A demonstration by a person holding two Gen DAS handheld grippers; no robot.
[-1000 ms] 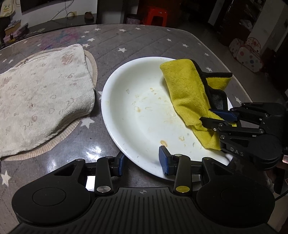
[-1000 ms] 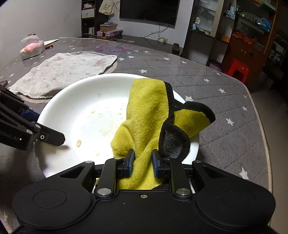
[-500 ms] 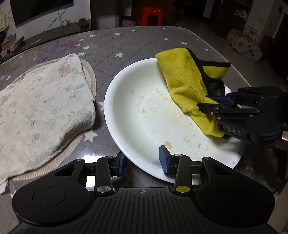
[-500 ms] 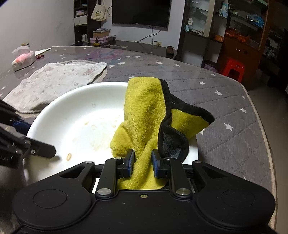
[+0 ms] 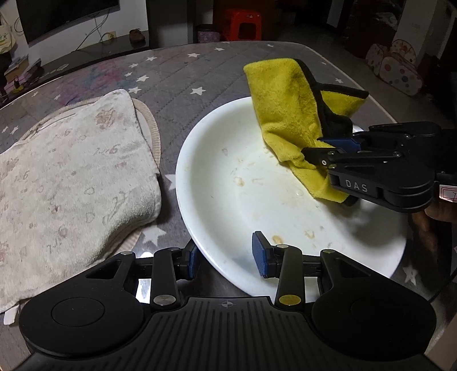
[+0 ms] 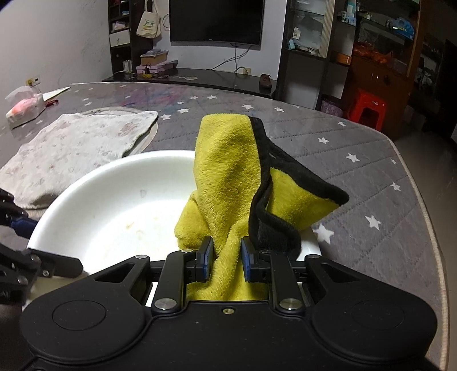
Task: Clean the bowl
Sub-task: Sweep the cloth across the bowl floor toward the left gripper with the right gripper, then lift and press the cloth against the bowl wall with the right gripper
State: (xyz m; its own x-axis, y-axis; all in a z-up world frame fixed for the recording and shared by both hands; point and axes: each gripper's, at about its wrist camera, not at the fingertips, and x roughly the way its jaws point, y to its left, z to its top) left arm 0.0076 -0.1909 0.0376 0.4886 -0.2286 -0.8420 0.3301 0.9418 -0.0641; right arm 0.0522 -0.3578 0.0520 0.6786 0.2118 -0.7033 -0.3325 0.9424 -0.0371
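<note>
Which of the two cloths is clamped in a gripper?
The yellow cloth with black edging, pinched by the right gripper and draped into the white bowl. The pale patterned towel lies flat on the table, untouched.

A dim room. A grey quilted table cover [image 6: 357,148] printed with white stars fills the foreground. Behind it, a dark television [image 6: 215,21] hangs on a pale wall [image 6: 51,42] above a long black cabinet [image 6: 200,81]. A tote bag [image 6: 148,25] hangs beside shelves. To the right stand dark wooden shelving [image 6: 380,57] and a red plastic stool [image 6: 367,107].
</note>
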